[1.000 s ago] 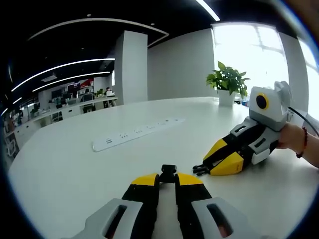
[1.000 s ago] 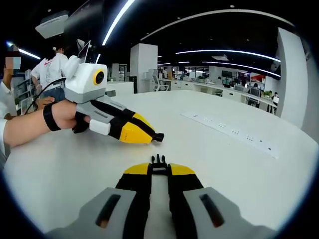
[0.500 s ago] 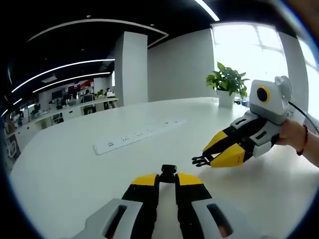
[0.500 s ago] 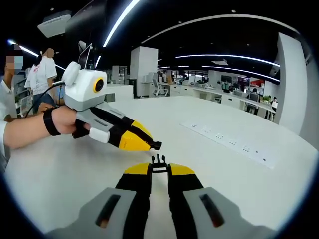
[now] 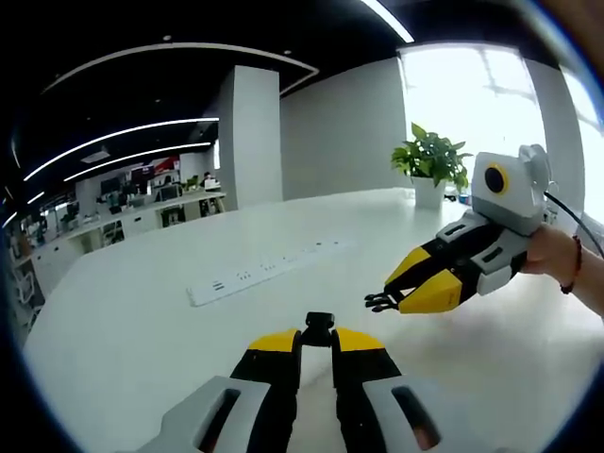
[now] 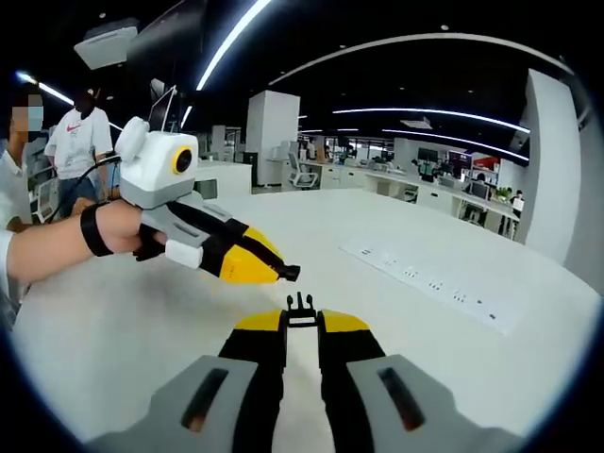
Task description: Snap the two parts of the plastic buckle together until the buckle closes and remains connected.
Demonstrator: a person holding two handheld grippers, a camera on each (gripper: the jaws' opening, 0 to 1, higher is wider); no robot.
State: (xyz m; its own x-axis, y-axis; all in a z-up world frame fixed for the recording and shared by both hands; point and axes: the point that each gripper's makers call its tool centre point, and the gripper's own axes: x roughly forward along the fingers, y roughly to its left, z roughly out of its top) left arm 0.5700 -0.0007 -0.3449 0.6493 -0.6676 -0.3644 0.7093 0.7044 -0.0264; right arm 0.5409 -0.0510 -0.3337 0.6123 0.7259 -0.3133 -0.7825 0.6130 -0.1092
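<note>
In the left gripper view my left gripper (image 5: 317,336) is shut on the black socket half of the buckle (image 5: 318,326), which sticks out past its yellow tips. To the right, my right gripper (image 5: 401,294) hangs above the white table (image 5: 132,330), shut on the pronged half (image 5: 380,302), prongs pointing left. In the right gripper view the pronged half (image 6: 300,306) stands between my right gripper's (image 6: 300,323) shut tips. My left gripper (image 6: 274,271) comes in from the left, the socket half (image 6: 291,273) at its tip. The two halves are close but apart.
A long white power strip (image 5: 267,272) (image 6: 429,284) lies on the table beyond the grippers. A potted plant (image 5: 431,158) stands at the table's far edge by the window. A person's hand (image 6: 113,226) holds the left gripper; people stand behind at the left. Office desks fill the background.
Both grippers have risen off the table with their buckle halves. The right gripper lifted and its pronged tip came closer to the left gripper; the grips stayed shut.
</note>
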